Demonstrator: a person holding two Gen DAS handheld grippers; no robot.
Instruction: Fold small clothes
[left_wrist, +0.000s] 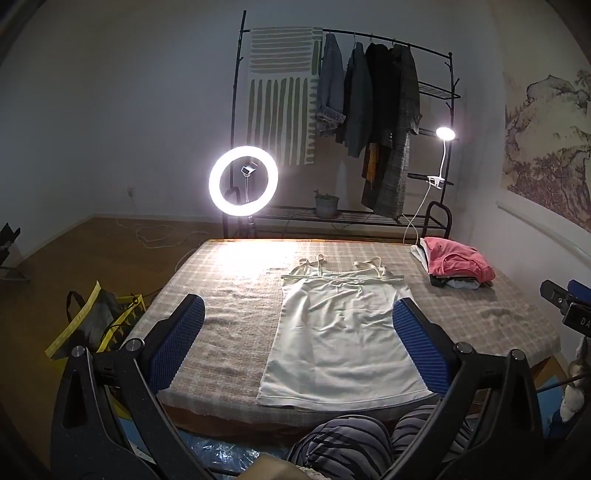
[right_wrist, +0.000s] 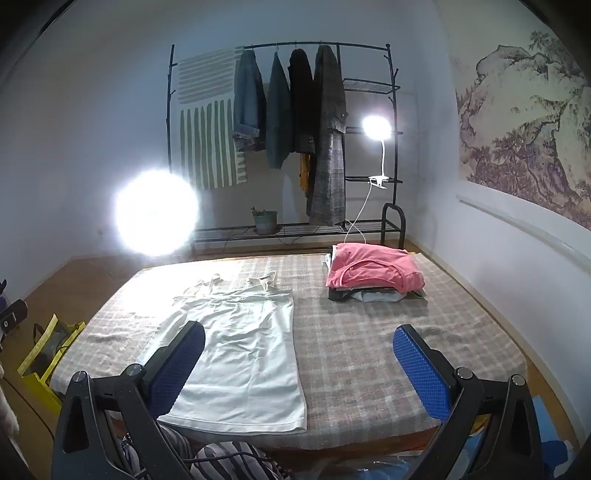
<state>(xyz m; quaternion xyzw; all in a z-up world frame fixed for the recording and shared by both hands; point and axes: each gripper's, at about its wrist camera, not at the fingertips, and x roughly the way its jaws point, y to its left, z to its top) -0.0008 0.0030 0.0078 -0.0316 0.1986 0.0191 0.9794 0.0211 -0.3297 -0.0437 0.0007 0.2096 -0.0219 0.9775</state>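
Folding, step in hand: I judge the white top (left_wrist: 340, 332) is laid out and no fold is begun, so my next move is to take one long side edge and bring it across toward the middle.
Where the top lies: flat on the checked cover (right_wrist: 369, 350), hem at the near edge, straps (left_wrist: 314, 263) at the far end, toward the ring light (left_wrist: 243, 184).
Left gripper (left_wrist: 295, 343): fingers spread wide, holding nothing, raised above the near half of the top.
Right gripper (right_wrist: 299, 365): also spread and empty; its left finger (right_wrist: 177, 365) overlaps the top's left side in this view, its right finger over bare cover.
How I would do it well: pinch hem corner and strap-side corner together, one gripper each, lift low, and lay the edge down parallel to the opposite edge so no slack bunches.
Risk, as I judge it: the straps look loose and tangled and may trail out of the fold; I would tuck them inward first.
Fabric: thin, soft, pale knit with shallow wrinkles; likely limp and prone to sliding on itself.
Cover: coarse woven plaid, slightly fuzzy, which should hold the cloth in place.
Finished pile (right_wrist: 375, 275): at the far right, pink garment on top, darker ones beneath.
Finger pads: blue, with a fine bumpy grid.
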